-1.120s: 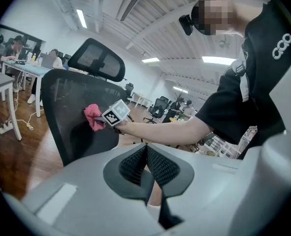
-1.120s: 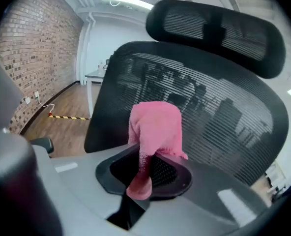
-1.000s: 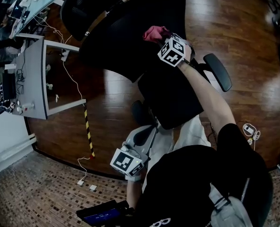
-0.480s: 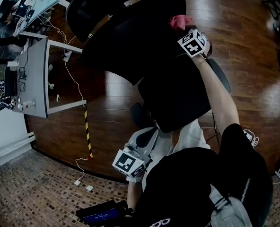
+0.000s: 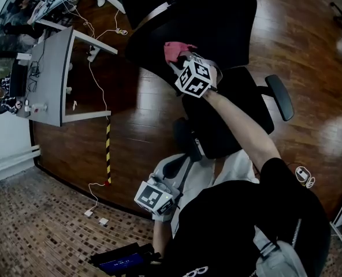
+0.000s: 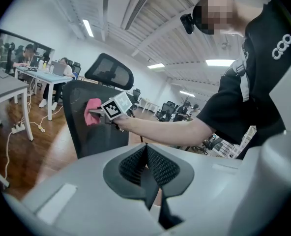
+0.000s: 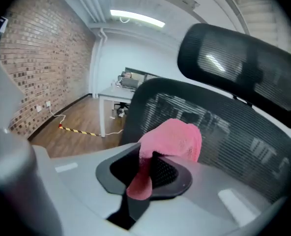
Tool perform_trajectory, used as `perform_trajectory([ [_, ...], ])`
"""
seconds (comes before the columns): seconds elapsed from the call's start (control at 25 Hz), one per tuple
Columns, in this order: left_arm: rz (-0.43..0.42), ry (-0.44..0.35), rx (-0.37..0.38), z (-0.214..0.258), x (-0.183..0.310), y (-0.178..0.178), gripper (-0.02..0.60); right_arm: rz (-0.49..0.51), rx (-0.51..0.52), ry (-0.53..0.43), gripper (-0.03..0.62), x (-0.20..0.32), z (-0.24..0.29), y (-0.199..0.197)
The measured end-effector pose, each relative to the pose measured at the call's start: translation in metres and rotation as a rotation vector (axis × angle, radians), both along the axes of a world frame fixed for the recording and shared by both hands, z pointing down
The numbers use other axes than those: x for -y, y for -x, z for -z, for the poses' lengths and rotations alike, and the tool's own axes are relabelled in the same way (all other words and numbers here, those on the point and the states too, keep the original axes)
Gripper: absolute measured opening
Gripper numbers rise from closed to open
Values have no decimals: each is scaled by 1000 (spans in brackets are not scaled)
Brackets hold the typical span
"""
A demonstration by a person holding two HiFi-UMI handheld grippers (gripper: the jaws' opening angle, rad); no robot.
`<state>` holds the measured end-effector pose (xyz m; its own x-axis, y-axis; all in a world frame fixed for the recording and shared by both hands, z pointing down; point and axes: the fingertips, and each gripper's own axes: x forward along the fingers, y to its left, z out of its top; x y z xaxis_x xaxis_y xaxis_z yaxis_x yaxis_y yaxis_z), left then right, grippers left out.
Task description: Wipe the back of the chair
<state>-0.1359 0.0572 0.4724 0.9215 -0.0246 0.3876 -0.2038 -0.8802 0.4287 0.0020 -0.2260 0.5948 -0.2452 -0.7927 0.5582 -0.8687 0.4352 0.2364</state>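
Chair back [image 5: 223, 22]: black mesh, curved, w/ a separate headrest [image 7: 239, 63] above. Pink cloth [image 5: 173, 51] is fluffy and bunched, up against the mesh twd its left side in the head view. It's clamped in the right gripper [image 5: 181, 59], one tail hanging under the jaws. Left gripper [image 5: 155, 198] is low by the person's waist, jaws closed together, nothing in them. Vs 0.5 s ago: cloth has swept from the back's right edge across to the left.

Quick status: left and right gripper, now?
Left gripper: jaws shut, holding nothing.
Right gripper: jaws shut on the pink cloth.
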Motion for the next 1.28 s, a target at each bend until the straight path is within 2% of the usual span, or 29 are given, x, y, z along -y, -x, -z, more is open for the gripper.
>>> perform_trajectory([
  [0.12,40,-5,0,1,6,20,-25,127,3,-31,46,15,16,72],
  [0.24,54,4,37,-4,5,35,-24,212,-5,-54,46,26,28,116],
  [0.32,60,12,74,-5,6,40,-25,229,-15,-60,46,32,29,125],
  [0.44,74,-3,32,-7,7,41,-25,192,-23,-59,46,38,29,104],
  [0.6,50,-3,9,-2,2,24,-25,81,-28,-56,46,36,31,34],
  [0.8,23,-8,-5,-4,-9,-5,-24,-81,-54,-42,46,20,34,-88],
  [1.04,-12,4,-30,3,-27,-54,-23,-293,-69,-18,46,-24,43,-243],
  [1.28,-27,10,-57,10,-32,-92,-23,-501,-74,0,47,-67,52,-353],
])
